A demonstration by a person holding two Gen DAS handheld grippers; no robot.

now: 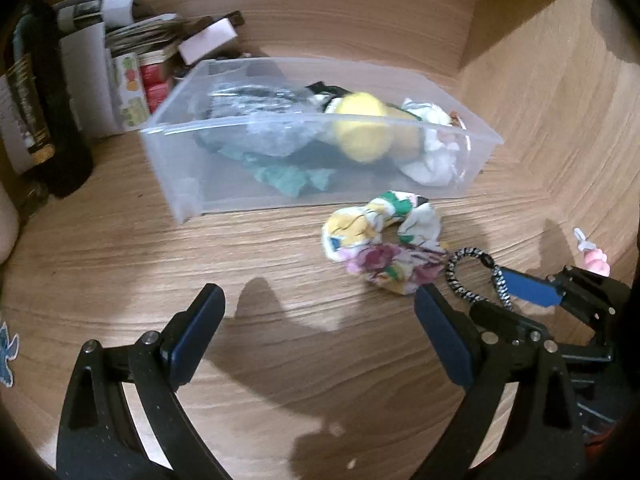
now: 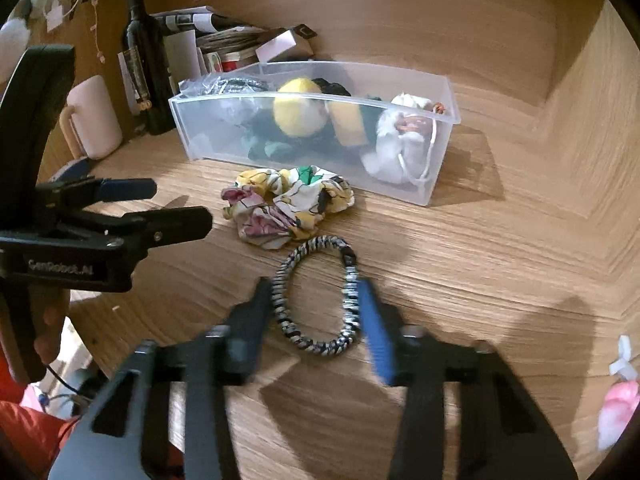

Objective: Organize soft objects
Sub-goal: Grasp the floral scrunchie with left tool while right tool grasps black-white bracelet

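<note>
Braided hair tie (image 2: 316, 300) between right gripper (image 2: 316, 320) fingers (image 2: 376, 332)

The yellow soft toy (image 1: 362, 130) inside the clear bin (image 1: 192, 196) is smeared by motion in the left wrist view, and the frosted front wall veils the teal cloth (image 1: 288, 176) and white pouch (image 1: 430, 156) behind it. In the right wrist view the right gripper (image 2: 316, 320) fingers (image 2: 374, 332) are blurred, so whether they touch the black-and-white braided band (image 2: 316, 304) cannot be told. A pink item (image 2: 618, 408) near the surface's right edge is cut off by the frame. The label on the dark bottle (image 2: 140, 40) is too small to read.
</note>
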